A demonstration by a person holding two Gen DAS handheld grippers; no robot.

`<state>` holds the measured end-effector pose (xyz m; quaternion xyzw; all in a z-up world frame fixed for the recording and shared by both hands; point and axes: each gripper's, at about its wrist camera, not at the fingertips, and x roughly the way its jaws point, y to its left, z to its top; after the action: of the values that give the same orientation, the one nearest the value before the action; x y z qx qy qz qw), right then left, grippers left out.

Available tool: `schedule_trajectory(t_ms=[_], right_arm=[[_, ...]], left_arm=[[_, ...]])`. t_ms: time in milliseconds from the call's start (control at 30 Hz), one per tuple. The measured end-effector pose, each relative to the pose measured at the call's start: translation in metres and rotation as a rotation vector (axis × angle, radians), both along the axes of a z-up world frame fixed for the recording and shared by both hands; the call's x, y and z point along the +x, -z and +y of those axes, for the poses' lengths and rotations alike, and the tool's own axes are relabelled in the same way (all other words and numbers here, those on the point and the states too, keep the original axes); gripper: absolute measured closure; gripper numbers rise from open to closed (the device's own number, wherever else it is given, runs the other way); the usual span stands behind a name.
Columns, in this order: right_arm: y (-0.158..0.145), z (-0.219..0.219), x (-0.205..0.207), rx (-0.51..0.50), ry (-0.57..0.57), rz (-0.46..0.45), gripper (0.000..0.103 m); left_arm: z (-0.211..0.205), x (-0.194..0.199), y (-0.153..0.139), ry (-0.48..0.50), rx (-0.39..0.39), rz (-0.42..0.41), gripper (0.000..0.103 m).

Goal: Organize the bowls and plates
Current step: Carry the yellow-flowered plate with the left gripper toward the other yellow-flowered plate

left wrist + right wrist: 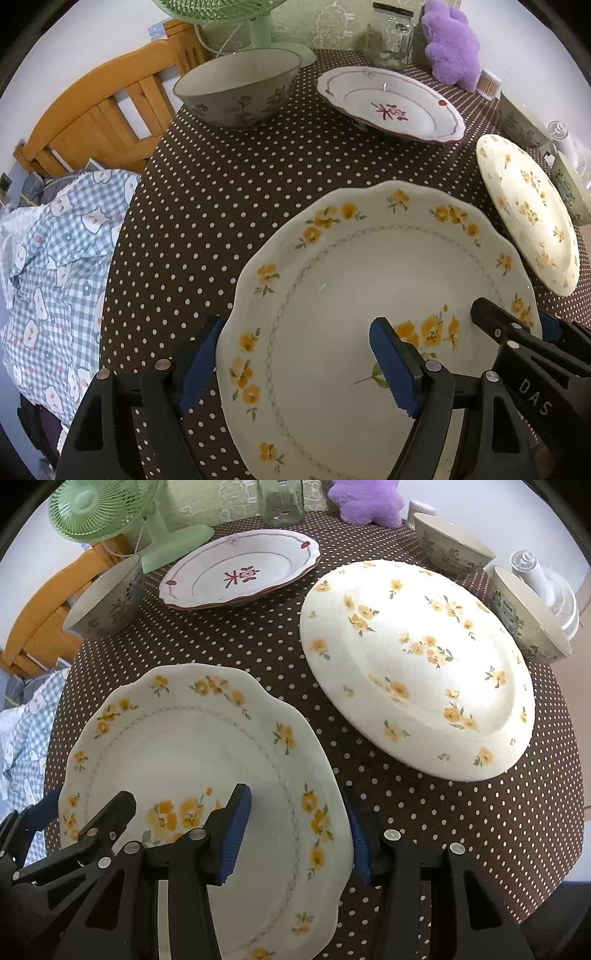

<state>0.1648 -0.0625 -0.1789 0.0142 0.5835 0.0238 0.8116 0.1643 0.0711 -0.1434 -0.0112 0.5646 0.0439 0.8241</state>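
Note:
A scalloped white plate with yellow flowers (351, 277) (192, 746) hangs just above the brown dotted table (221, 184), held from both sides. My left gripper (295, 332) is shut on its left rim, one blue pad under the edge and one inside the well. My right gripper (295, 823) is shut on the opposite rim in the same way. Each gripper shows in the other's view: the right gripper (517, 321) and the left gripper (85, 808). A second yellow-flower plate (417, 664) lies upside down to the right. A red-flower plate (240, 568) sits at the back.
A grey floral bowl (240, 88) stands at the back left, and two more bowls (450, 542) (528, 616) at the back right. A green fan (110, 513), a glass jar (391, 40) and a purple plush (450, 40) line the far edge. A wooden chair (92, 118) and checked cloth (55, 258) lie left.

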Motion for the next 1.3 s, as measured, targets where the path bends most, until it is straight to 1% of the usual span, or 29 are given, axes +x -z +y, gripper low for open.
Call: schedule_trajectory(t_ms=[100,133,167,200,300,367,400,467,533,633,767,833,933,1000,1167,1300], right_arm=[[0.001,-0.001,0.001,0.003,0.007,0.000,0.050],[0.001,-0.001,0.001,0.005,0.012,0.000,0.050],[0.002,-0.002,0.002,0.004,0.039,-0.040,0.049],[0.002,-0.002,0.002,0.001,0.043,-0.041,0.049],[-0.004,0.002,-0.001,-0.052,0.047,-0.071,0.047],[-0.009,0.002,-0.004,-0.067,0.060,-0.095,0.036],[-0.012,0.000,-0.006,-0.063,0.075,-0.105,0.034],[-0.019,-0.004,-0.013,-0.042,0.110,-0.123,0.024],[-0.026,-0.005,-0.019,-0.019,0.134,-0.140,0.020],[-0.037,-0.003,-0.026,-0.023,0.162,-0.168,0.019],[-0.057,-0.002,-0.036,-0.027,0.196,-0.224,0.019],[-0.064,-0.001,-0.039,-0.026,0.202,-0.244,0.019],[-0.072,-0.004,-0.043,-0.020,0.199,-0.267,0.019],[-0.074,-0.009,-0.044,-0.016,0.209,-0.265,0.019],[-0.079,-0.031,-0.042,0.003,0.209,-0.280,0.019],[-0.084,-0.050,-0.035,0.009,0.189,-0.284,0.019]], left_arm=[[-0.001,-0.001,0.001,0.003,0.008,-0.002,0.023],[-0.002,-0.001,0.001,0.009,0.004,-0.002,0.020],[-0.002,-0.001,0.002,0.016,0.000,0.000,0.018],[-0.003,0.000,0.003,0.024,0.000,0.003,0.016],[-0.003,-0.001,0.002,0.041,-0.006,0.009,0.015],[0.001,-0.002,0.000,0.038,-0.011,0.006,0.014],[0.004,-0.003,-0.001,0.037,-0.018,0.003,0.012],[0.007,-0.004,-0.006,0.044,-0.031,-0.004,0.010],[0.008,-0.003,-0.011,0.070,-0.027,0.005,0.009],[0.005,-0.001,-0.026,0.126,-0.021,-0.028,0.009],[-0.002,-0.004,-0.041,0.180,-0.045,-0.073,0.009],[-0.008,-0.006,-0.048,0.207,-0.042,-0.099,0.009],[-0.015,-0.007,-0.055,0.221,-0.044,-0.124,0.009],[-0.022,-0.008,-0.057,0.227,-0.043,-0.133,0.009],[-0.042,-0.007,-0.064,0.240,-0.034,-0.166,0.010],[-0.059,-0.002,-0.068,0.228,-0.027,-0.180,0.010]])
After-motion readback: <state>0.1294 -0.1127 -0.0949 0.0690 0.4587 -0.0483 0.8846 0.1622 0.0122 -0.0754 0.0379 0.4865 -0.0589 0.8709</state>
